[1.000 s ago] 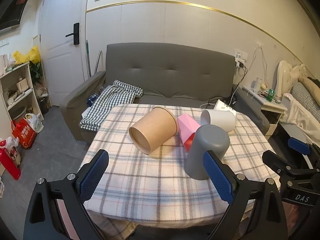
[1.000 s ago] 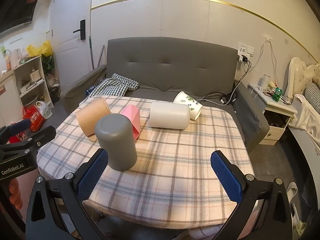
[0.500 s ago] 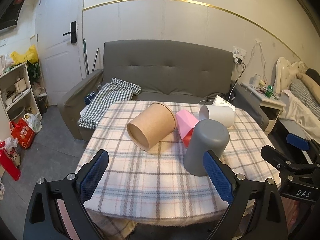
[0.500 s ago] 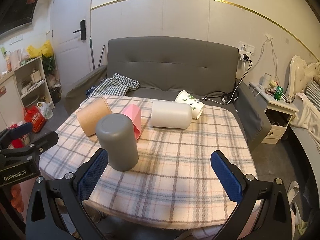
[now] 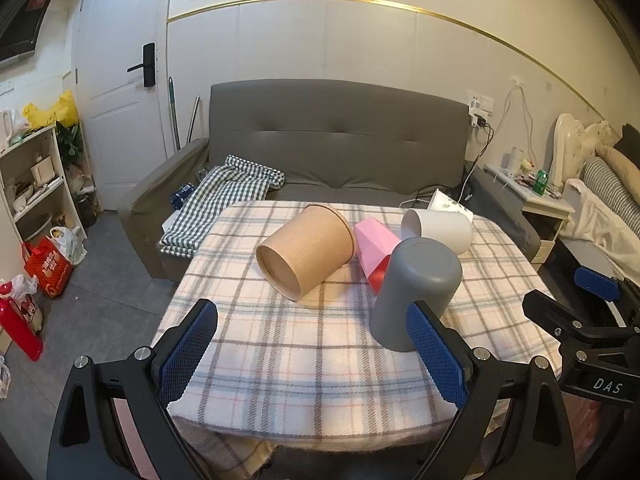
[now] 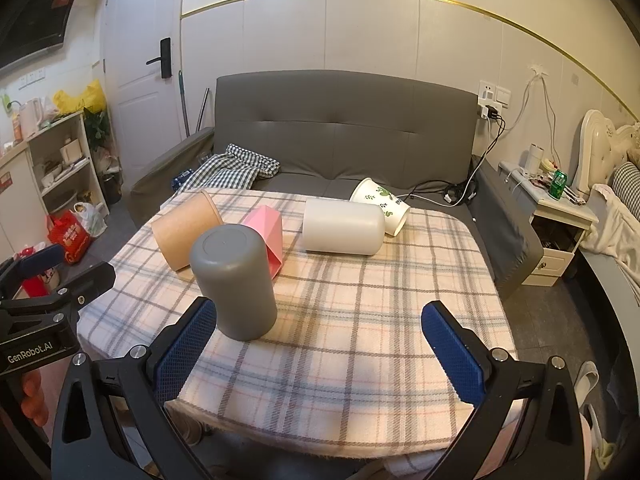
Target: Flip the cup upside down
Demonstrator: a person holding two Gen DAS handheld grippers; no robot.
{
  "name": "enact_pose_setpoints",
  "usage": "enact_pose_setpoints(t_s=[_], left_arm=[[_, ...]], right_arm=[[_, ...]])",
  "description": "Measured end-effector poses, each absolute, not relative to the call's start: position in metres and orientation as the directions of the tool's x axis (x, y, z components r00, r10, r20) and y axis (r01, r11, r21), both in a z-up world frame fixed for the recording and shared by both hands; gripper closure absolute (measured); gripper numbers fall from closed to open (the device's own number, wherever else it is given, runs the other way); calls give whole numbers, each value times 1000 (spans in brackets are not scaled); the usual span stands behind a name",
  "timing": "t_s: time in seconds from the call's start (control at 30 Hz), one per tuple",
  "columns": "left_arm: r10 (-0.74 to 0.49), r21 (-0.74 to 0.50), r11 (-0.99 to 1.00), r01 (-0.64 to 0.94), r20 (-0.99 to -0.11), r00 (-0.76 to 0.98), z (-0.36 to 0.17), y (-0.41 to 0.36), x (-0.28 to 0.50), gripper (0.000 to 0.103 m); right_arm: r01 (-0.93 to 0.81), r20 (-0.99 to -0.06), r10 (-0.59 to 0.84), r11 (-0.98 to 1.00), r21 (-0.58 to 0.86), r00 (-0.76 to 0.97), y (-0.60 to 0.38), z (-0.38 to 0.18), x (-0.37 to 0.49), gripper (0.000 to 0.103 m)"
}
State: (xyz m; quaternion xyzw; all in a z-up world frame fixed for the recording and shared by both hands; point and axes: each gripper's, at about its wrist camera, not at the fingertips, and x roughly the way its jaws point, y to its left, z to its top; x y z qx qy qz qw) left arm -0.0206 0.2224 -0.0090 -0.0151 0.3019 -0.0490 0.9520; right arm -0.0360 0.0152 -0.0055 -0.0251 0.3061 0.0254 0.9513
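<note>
Already upside down, the tall grey plastic cup [image 6: 234,286] stood near the checked tablecloth's [image 6: 360,312] front edge, closest to your left gripper [image 5: 316,354], while both your grippers [image 6: 320,354] gaped wide and empty.

Both wrist views — probably table-edge [image 5: 280,432] — sofaward [image 6: 344,136]

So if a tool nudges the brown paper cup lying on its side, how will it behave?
The brown paper cup would probably roll, since it rests on its curved wall on the checked tablecloth. Being tapered, it would likely curve toward the pink cup beside it. It looks light and crushable.
</note>
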Motion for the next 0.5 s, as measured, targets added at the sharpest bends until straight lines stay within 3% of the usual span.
enact_pose_setpoints(t_s=[0.5], left_arm=[[-114,-61,994,96,-579,807,-9,221,-22,5]], right_arm=[[-62,-587,25,997,-43,809,15,-6,-36,0]])
